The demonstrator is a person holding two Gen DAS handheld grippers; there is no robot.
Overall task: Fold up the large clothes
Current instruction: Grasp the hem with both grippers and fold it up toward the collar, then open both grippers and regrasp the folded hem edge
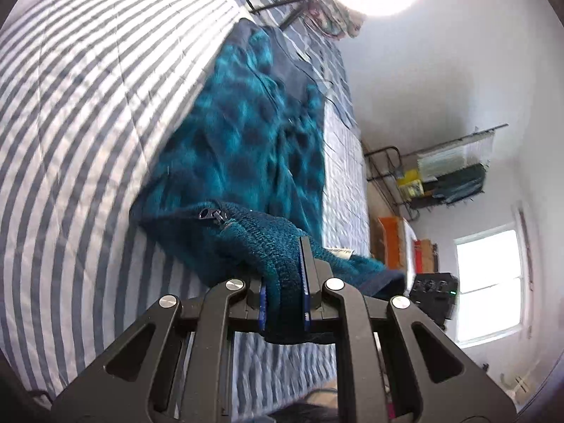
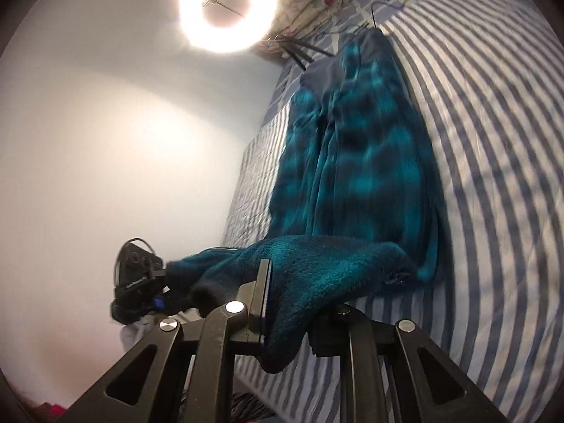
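Step in hand: the near edge of the teal fleece garment (image 1: 246,148), which lies lengthwise on the striped bedspread (image 1: 88,105), is raised for a fold toward its far end. The left gripper (image 1: 284,275) and the right gripper (image 2: 282,296) each point moderately downward with jaws clenched on that edge, though the right gripper's far finger is hidden by fleece. The next move probably calls for carrying both corners forward together, level and evenly spaced, before releasing.
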